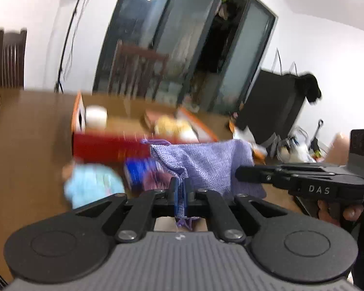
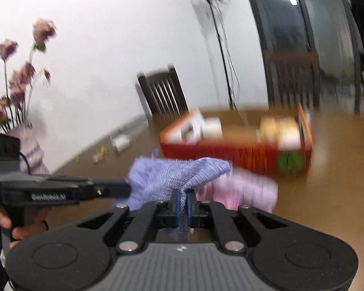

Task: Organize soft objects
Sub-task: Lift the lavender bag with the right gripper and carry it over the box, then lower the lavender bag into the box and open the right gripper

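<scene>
The left gripper [image 1: 180, 195] and right gripper [image 2: 182, 206] each clamp an edge of the purple pouch [image 1: 206, 162], suspended above the tabletop [image 1: 29, 131]. Step in hand: transfer. The next move likely requires carrying it level to the red box [image 2: 230, 152].

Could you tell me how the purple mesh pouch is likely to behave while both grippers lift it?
The purple mesh pouch is probably floppy: it drapes and creases between the left gripper and right gripper. It is likely light, being thin open weave. Its loose drawstring may snag.
</scene>
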The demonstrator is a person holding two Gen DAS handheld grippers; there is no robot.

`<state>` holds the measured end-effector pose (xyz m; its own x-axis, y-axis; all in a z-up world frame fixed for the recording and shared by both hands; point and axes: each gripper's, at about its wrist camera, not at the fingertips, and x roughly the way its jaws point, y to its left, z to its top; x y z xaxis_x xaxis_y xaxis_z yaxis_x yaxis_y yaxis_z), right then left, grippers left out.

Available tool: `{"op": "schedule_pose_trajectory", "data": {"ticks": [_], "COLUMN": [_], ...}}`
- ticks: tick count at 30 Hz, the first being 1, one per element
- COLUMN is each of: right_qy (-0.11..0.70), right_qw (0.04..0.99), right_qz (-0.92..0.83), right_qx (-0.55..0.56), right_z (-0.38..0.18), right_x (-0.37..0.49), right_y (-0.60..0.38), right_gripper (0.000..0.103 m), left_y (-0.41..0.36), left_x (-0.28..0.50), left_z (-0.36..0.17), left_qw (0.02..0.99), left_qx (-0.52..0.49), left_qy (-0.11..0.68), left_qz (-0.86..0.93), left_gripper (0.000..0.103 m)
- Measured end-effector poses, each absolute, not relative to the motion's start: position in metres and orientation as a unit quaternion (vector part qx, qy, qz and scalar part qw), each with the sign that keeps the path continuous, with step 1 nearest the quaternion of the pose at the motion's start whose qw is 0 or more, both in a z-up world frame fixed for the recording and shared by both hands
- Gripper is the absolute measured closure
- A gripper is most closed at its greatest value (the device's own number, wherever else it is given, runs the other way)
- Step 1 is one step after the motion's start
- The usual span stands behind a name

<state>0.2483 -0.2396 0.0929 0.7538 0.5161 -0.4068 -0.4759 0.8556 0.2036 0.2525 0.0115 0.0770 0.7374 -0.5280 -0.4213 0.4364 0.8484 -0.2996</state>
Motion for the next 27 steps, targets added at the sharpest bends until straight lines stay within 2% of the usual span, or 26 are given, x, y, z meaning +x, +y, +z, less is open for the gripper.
{"op": "schedule_pose_trajectory", "data": {"ticks": [7, 15, 20, 25, 27], "right_qy": [0.203, 0.277, 0.332, 0.364, 0.37], "right_qw": [0.944, 0.925, 0.905, 0.886, 0.882], "right_qz": [0.259, 0.257, 0.257, 0.276, 0.281], "right_qx": [0.011, 0.048, 0.067, 0.08, 0.081], "right_z": [0.134, 0.111, 0.074, 0.048, 0.043], "right_x": [0.357, 0.481, 0.523, 0.524, 0.525], "right_y": [-0.221, -0.199, -0.189, -0.182, -0.179], "right_gripper": [0.097, 0.097, 0.097, 0.097, 0.089], "left_y": [0.009, 0.007, 0.002, 0.009, 0.012], "left_x": [0.357, 0.448, 0.465, 0.462, 0.459], "left_z": [0.11, 0.088, 0.06, 0.05, 0.048], "left_qw": [0.945, 0.939, 0.936, 0.933, 0.932], "left_qx": [-0.079, -0.056, -0.008, 0.001, 0.002], "left_qy": [0.245, 0.298, 0.32, 0.329, 0.33], "left_qz": [-0.203, -0.165, -0.144, -0.147, -0.149], "left_gripper": [0.098, 0.098, 0.098, 0.097, 0.092]}}
